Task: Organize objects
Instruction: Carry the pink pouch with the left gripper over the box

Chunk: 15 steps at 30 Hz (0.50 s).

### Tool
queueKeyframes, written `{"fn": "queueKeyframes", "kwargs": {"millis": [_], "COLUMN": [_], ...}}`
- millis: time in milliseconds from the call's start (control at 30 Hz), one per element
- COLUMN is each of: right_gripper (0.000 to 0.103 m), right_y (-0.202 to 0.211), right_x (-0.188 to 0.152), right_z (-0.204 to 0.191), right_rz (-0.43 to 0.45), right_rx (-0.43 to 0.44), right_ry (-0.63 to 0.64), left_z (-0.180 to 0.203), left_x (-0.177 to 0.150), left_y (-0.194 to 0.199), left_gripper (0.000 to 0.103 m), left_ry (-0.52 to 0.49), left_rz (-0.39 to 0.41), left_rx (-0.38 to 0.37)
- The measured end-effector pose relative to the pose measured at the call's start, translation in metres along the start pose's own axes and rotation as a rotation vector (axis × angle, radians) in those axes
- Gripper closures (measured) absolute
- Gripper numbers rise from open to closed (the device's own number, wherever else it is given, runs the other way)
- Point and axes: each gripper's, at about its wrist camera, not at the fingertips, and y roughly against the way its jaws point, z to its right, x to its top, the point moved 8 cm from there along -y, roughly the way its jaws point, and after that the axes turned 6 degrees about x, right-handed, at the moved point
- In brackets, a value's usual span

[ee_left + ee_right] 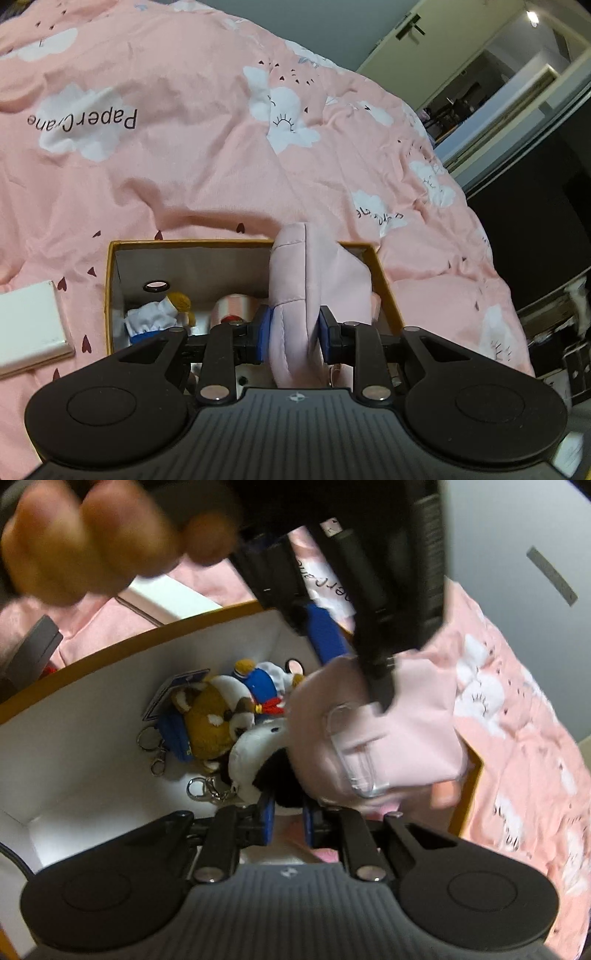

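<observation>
Pale pink pouch [314,295] clamped in left tool [295,332], over the cardboard box [110,295]; right tool [288,823] nearly together.

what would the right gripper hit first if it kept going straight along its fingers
Probably the black-and-white plush right ahead of the right gripper, inside the box; depth is hard to judge.
</observation>
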Motion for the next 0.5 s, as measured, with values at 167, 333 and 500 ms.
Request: {"fn": "queueKeyframes", "kwargs": {"millis": [167, 333, 500], "right_gripper": [0.088, 0.088, 0.08], "right_y": [0.004, 0.007, 0.01], "right_x": [-0.009, -0.013, -0.008], "right_z": [0.006, 0.007, -0.005], "right_rz": [-0.045, -0.022, -0.022], "right_rx": [0.028, 0.103, 0.083], "right_ry": [-0.089, -0.183, -0.144], "left_z": [0.002, -0.002, -0.001], "left_x": [-0.008, -0.01, -0.014], "left_y": [-0.005, -0.01, -0.013], "left_gripper": [0.073, 0.069, 0.061], "left_ry": [-0.015, 0.064, 0.1], "left_rz": [-0.007, -0.046, -0.077], "left_rx": [0.019, -0.035, -0.089]}}
